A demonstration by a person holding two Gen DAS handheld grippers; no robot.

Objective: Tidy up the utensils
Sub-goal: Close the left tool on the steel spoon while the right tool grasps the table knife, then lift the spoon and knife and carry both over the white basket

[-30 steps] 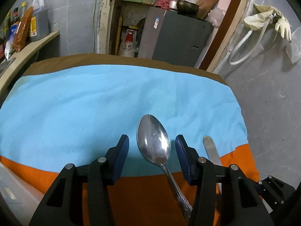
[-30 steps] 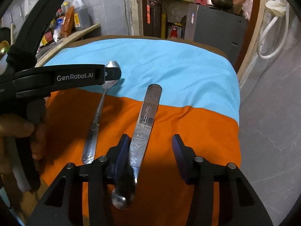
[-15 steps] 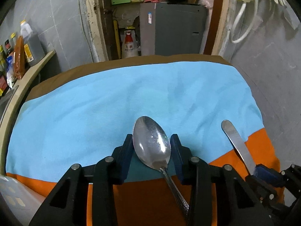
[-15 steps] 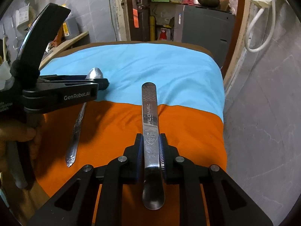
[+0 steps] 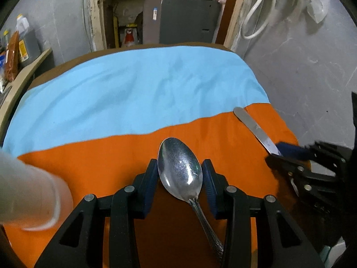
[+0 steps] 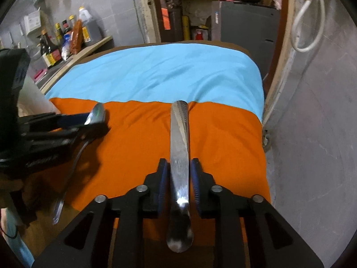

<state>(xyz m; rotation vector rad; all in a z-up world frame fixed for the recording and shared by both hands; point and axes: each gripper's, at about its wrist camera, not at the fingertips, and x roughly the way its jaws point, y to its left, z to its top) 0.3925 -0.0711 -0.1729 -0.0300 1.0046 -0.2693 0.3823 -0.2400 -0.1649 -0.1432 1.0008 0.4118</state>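
Left wrist view, nearest the lens: the left gripper (image 5: 179, 178) has its two blue pads closed against the sides of a steel spoon (image 5: 179, 167), bowl facing up, its patterned handle running back under the camera; the spoon looks raised clear of the cloth. A pale translucent container (image 5: 29, 189) blurs the near left corner; what it is meant for I cannot tell. Beyond the spoon spreads the orange cloth (image 5: 100, 163), and farther still the light blue cloth (image 5: 133, 93), both draped over one table. At the right edge the other gripper reaches in with a flat steel utensil.

Right wrist view, nearest the lens: the right gripper (image 6: 178, 178) has that flat steel utensil (image 6: 179, 145) between its pads, rounded end toward the camera, long blade pointing away over the orange cloth (image 6: 223, 134). Its jaws have just been opening a little, and slim gaps show on both sides, so I cannot tell whether the pads are pressing on it. To the left, the spoon bowl (image 6: 96, 112) pokes out of the left gripper.

Judged from this, the task is at an early-to-middle point: both utensils are picked up or nearly so, neither is put away, and no tray or holder is plainly visible
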